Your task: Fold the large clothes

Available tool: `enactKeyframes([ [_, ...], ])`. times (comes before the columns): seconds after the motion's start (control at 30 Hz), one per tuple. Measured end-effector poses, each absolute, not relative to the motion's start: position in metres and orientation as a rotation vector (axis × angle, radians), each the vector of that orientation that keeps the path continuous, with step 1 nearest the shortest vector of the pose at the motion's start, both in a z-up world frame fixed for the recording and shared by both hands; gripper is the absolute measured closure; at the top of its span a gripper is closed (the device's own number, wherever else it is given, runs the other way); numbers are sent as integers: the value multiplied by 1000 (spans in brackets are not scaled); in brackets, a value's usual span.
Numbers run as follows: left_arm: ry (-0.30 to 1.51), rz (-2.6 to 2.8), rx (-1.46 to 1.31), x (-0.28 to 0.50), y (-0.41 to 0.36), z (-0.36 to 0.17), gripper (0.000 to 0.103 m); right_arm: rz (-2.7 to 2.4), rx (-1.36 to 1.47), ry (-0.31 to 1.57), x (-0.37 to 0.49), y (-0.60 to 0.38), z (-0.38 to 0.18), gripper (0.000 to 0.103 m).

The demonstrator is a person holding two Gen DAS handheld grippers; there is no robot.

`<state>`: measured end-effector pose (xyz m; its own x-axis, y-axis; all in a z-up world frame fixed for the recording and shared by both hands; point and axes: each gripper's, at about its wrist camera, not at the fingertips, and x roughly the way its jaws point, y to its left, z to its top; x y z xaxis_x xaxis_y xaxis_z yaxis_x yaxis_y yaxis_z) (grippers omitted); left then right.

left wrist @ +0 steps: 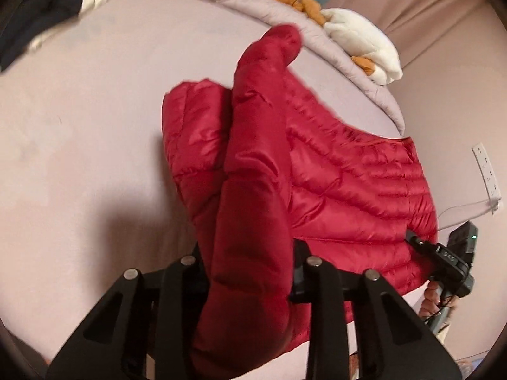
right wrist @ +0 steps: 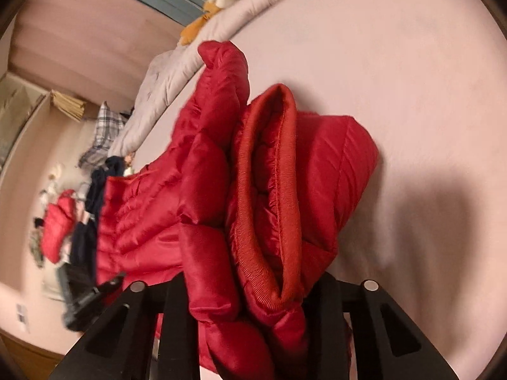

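A red quilted puffer jacket (left wrist: 342, 177) lies on a pink bed sheet (left wrist: 79, 145). My left gripper (left wrist: 250, 285) is shut on a sleeve of the jacket (left wrist: 253, 164), which stretches forward from its jaws over the body. My right gripper (right wrist: 253, 304) is shut on a bunch of the jacket with a ribbed cuff (right wrist: 285, 196); the rest of the jacket (right wrist: 152, 202) hangs to the left. The right gripper also shows in the left wrist view (left wrist: 443, 253), at the jacket's right edge.
A grey rolled duvet (left wrist: 332, 41) runs along the far edge of the bed, with a white and orange plush toy (left wrist: 361, 41) on it. Dark clothes (left wrist: 47, 3) lie at the far left. A pile of clothes (right wrist: 60, 221) lies on the floor.
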<state>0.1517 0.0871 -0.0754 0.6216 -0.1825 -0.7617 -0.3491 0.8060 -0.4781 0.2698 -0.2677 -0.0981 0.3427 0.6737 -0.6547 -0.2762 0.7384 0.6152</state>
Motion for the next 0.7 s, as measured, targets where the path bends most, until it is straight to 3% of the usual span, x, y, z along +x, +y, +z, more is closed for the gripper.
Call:
enactKeyframes([
  [0.27, 789, 11, -602, 123, 63, -24, 74, 626, 327, 878, 222, -276, -32, 77],
  [0.7, 721, -16, -539, 127, 52, 4, 74, 596, 278, 773, 204, -290, -10, 76],
])
